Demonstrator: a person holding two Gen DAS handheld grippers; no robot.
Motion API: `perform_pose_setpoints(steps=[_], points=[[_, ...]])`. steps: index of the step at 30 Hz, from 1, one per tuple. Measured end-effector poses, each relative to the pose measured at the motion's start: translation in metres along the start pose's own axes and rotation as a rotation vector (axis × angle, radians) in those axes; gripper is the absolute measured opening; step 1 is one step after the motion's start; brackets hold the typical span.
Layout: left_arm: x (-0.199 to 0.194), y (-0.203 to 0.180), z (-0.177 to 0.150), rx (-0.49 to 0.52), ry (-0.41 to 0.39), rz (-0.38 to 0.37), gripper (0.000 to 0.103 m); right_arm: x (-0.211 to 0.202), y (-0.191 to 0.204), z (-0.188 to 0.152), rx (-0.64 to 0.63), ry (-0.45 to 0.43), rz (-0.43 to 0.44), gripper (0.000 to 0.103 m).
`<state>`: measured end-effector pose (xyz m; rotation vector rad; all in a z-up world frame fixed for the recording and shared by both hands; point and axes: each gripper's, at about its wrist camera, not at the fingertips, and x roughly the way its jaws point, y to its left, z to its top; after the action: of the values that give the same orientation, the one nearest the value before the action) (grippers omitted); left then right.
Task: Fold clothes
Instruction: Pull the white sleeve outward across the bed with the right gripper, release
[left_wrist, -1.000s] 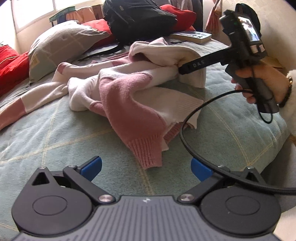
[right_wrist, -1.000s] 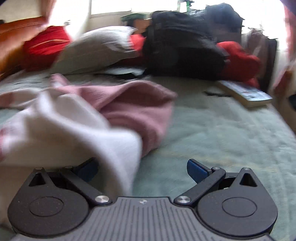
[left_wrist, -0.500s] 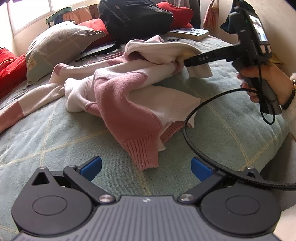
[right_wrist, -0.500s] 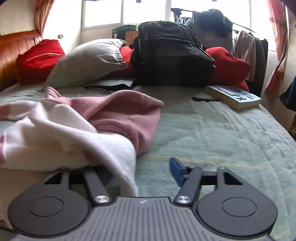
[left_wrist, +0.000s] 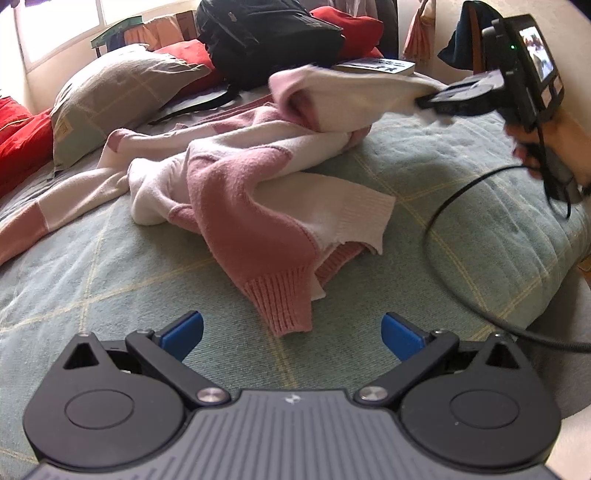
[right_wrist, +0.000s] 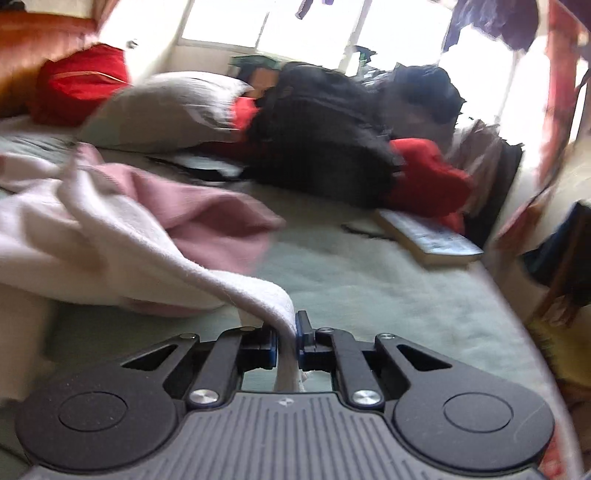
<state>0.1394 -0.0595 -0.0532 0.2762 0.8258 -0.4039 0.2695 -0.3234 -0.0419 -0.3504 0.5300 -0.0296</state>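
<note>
Sunlit bedroom, with a bed (left_wrist: 461, 206) under a pale green quilt carrying everything. Right tongs (right_wrist: 287, 334) have just been closing and now sit clamped on a white fold of the pink and white sweater (left_wrist: 251, 199), the cloth pinched between the 2 blue pads. In the left wrist view those right tongs (left_wrist: 424, 101) hold that white edge lifted off the quilt toward the bed's right side, gripped by a hand (left_wrist: 554, 147) with a black cable (left_wrist: 439, 236) trailing from it across the quilt. Left tongs (left_wrist: 291, 332) hover near the bed's near edge, their blue fingers (left_wrist: 183, 330) spread wide with nothing between them, just short of the sweater's pink ribbed cuff. Most of the sweater lies crumpled across the middle of the bed, 1 sleeve stretched toward the left edge. Toward the far edge sit a grey pillow (left_wrist: 122, 96), red cushions (left_wrist: 22, 144), a black backpack (left_wrist: 266, 33) and a book (left_wrist: 376, 66).
</note>
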Motion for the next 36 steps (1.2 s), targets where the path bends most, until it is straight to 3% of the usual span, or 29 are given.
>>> perform_pose_setpoints(steps=[6, 21, 32, 34, 36], points=[[-0.002, -0.009, 0.001, 0.015, -0.001, -0.005, 0.102, 0.023, -0.059, 0.004, -0.131, 0.035, -0.262, 0.013], [0.003, -0.024, 0.005, 0.05, 0.028, 0.005, 0.102, 0.06, -0.185, -0.001, -0.076, 0.136, -0.545, 0.013], [0.006, -0.025, 0.006, 0.051, 0.038, 0.013, 0.102, 0.064, -0.24, -0.015, 0.047, 0.13, -0.65, 0.013], [0.007, -0.026, 0.007, 0.053, 0.039, 0.008, 0.102, 0.069, -0.241, -0.022, 0.062, 0.172, -0.597, 0.018], [0.007, -0.028, 0.006, 0.06, 0.039, 0.005, 0.102, 0.078, -0.237, -0.033, 0.054, 0.237, -0.537, 0.031]])
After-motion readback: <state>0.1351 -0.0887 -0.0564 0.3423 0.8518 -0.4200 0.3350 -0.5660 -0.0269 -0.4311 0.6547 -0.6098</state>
